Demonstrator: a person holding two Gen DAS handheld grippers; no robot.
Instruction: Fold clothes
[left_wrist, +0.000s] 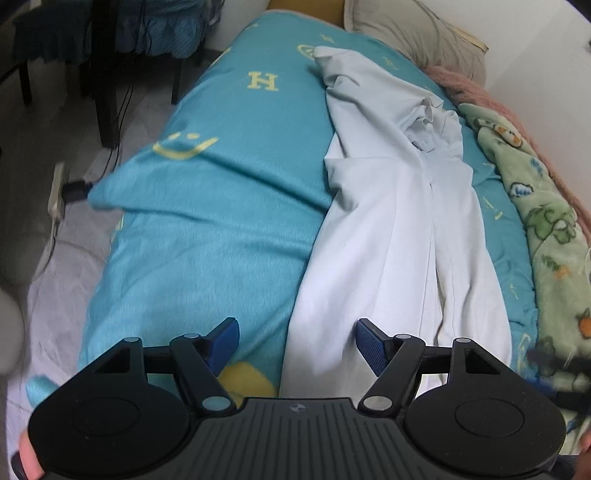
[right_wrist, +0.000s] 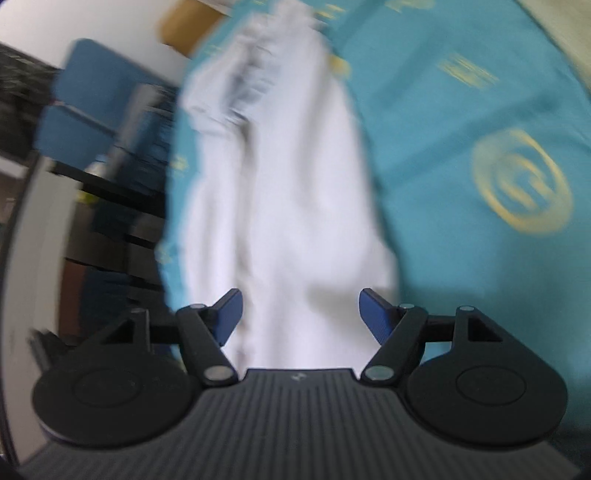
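Observation:
A white collared shirt (left_wrist: 399, 221) lies lengthwise on a teal blanket (left_wrist: 221, 206), folded into a long narrow strip with its collar at the far end. My left gripper (left_wrist: 297, 341) is open and empty, hovering just above the shirt's near hem and the blanket beside it. In the blurred right wrist view the same shirt (right_wrist: 288, 199) stretches away from my right gripper (right_wrist: 301, 314), which is open and empty over the shirt's near end.
A green patterned blanket (left_wrist: 546, 236) and a pink one (left_wrist: 480, 92) lie along the bed's right side by the wall. A pillow (left_wrist: 417, 33) sits at the far end. A power strip (left_wrist: 57, 188) and chair legs are on the floor left. Blue furniture (right_wrist: 99, 107) shows left.

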